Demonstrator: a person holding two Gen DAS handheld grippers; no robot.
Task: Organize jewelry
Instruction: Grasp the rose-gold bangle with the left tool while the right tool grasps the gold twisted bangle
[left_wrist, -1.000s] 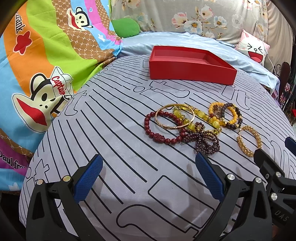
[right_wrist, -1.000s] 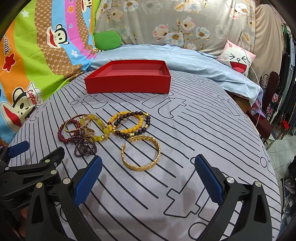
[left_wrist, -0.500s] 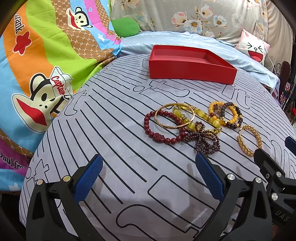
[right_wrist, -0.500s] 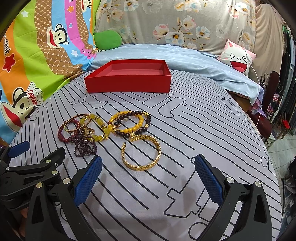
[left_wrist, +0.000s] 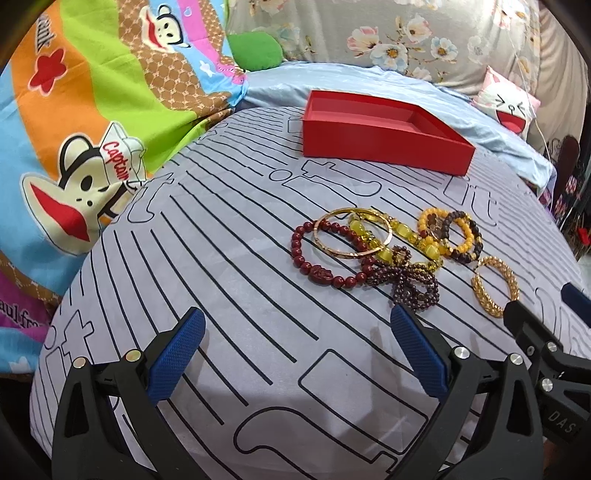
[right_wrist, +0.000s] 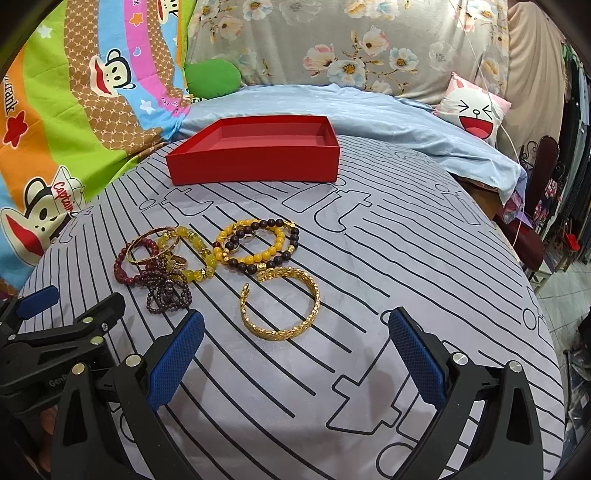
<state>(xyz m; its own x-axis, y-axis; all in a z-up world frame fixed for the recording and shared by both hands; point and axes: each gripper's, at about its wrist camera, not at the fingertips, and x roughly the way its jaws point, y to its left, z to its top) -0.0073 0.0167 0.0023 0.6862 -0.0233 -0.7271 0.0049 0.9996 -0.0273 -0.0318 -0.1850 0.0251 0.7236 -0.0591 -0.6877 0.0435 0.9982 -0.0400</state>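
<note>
In the left wrist view, the left gripper (left_wrist: 299, 354) hung low over the grey lined cloth (left_wrist: 221, 258) with its blue pads wide apart and nothing between them. Ahead of it lay the jewelry in a loose heap: a dark red bead bracelet (left_wrist: 321, 258) with a thin gold bangle (left_wrist: 352, 234) lying across it, yellow beads (left_wrist: 391, 243) tangled through, and a dark purple strand (left_wrist: 410, 280) bunched nearest the right-hand pad. Further right sat a yellow and brown bead pair (left_wrist: 450, 234) and a woven gold cuff (left_wrist: 493, 286), apart from the heap. The red box (left_wrist: 384, 142) stood empty at the far side of the cloth.

In the right wrist view, the right gripper (right_wrist: 295, 354) was likewise spread open and empty, close to the cloth. The woven gold cuff (right_wrist: 280, 304) lay just ahead, between the lines of its two pads, touching nothing but perhaps the brown beads at its top edge. The red box (right_wrist: 255, 162) sat well beyond, open side up.

No piece was yet in the box, so sorting appeared to be at its start, in the approach to a first pick. The cuff looked the easiest: the right gripper would need to go forward, lower, and close across one side of the band, then carry it to the box.
</note>
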